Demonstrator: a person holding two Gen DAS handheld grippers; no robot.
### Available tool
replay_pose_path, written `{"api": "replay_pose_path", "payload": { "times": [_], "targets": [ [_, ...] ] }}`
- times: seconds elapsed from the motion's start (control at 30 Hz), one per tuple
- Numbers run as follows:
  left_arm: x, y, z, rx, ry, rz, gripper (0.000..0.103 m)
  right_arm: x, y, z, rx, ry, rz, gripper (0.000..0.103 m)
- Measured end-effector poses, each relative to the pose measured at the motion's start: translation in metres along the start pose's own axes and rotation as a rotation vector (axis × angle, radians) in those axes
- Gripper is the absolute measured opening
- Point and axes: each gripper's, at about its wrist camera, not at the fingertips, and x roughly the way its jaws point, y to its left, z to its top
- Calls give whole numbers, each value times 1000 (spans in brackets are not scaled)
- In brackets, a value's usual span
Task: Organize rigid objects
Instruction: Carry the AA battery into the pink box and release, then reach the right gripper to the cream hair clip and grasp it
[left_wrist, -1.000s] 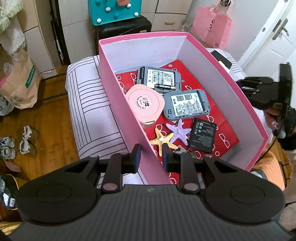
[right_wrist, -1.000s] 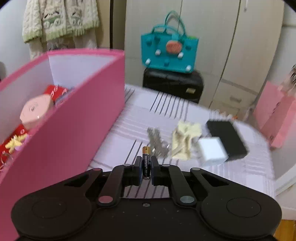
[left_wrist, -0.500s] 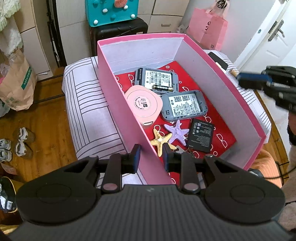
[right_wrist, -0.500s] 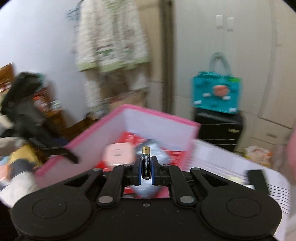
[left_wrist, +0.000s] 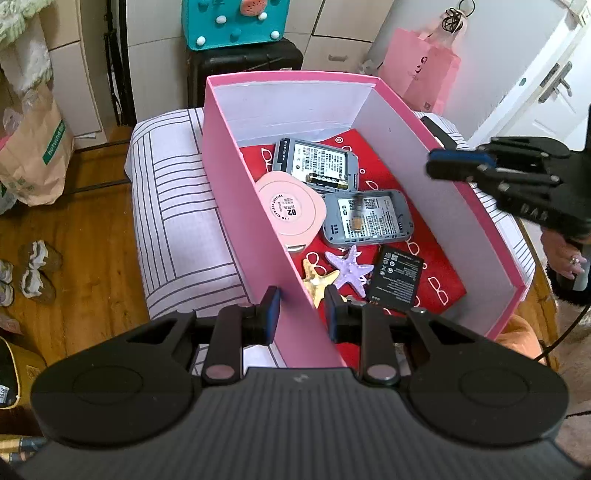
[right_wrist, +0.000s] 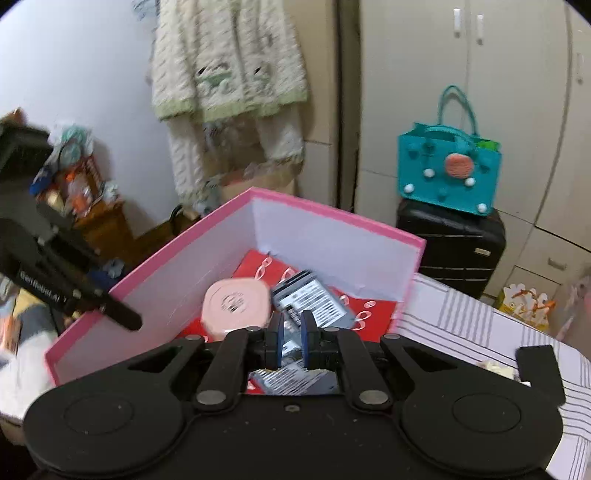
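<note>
A pink box sits on a striped stool. It holds two grey devices, a pink round case, a battery, a yellow starfish, a purple starfish and a black battery pack. A second battery shows blurred in mid-air over the nearer grey device. My left gripper straddles the box's near left wall with a small gap. My right gripper hovers over the box's right wall, fingers apart and empty.
A striped stool carries the box. A black slab and a cream item lie on the stool right of the box. A teal bag on a black suitcase stands behind. Wooden floor with shoes lies to the left.
My right gripper swung over the box and opened. The battery it held has left the fingers and is falling into the box. The left gripper stayed on the wall.
</note>
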Motion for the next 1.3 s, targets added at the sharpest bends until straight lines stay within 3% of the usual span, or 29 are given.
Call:
{"api": "replay_pose_path", "payload": {
  "times": [0.23,0.37,0.47,0.53,0.67,0.9,1.17,1.3],
  "targets": [
    [0,2,-2,-16,-14,-16,25,-44,-28,-12,121,-55,-51,16],
    [-1,4,-4,-26,-23,-25,25,-70,-38,-22,141,-89,-125,16],
    [0,2,-3,-21,-23,-17,25,-82,-58,-29,218,-89,-125,16],
    [0,0,-2,-11,-20,-8,25,-87,-71,-33,276,-83,-118,22],
    [0,-2,-2,-2,-10,5,25,-91,-81,-37,268,-72,-185,28],
    [1,-5,-1,0,-4,25,24,-67,-121,-49,340,0,-172,32],
    [3,-14,5,38,34,69,22,-1,-159,-62,445,135,-88,38],
    [4,-22,7,80,59,106,22,29,-156,-57,365,177,-155,39]
  ]
}}
